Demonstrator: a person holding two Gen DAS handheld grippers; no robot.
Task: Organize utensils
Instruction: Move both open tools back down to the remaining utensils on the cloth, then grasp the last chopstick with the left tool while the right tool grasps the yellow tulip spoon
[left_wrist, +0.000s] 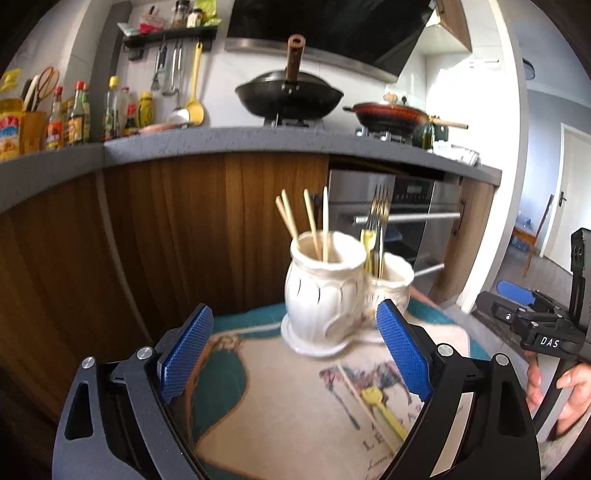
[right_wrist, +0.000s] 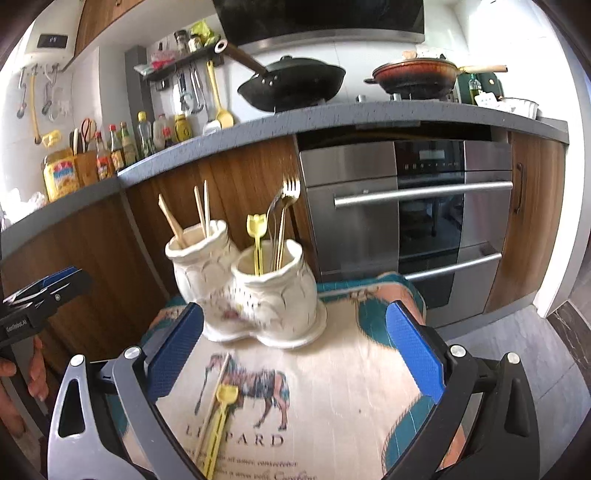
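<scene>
White pots (right_wrist: 243, 291) on the desk (right_wrist: 332, 387) already hold chopsticks (right_wrist: 201, 210) and forks (right_wrist: 284, 218), while we keep both the left claw (left_wrist: 295, 354) and right claw (right_wrist: 291, 354) spread wide and empty over the yellow spoon (right_wrist: 219, 417) and loose chopstick (right_wrist: 212, 402), which we judge still unsorted.

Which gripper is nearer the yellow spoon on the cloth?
Hard to call. The yellow spoon lies between both: just inside the right gripper's left finger, and by the left gripper's right finger.
</scene>
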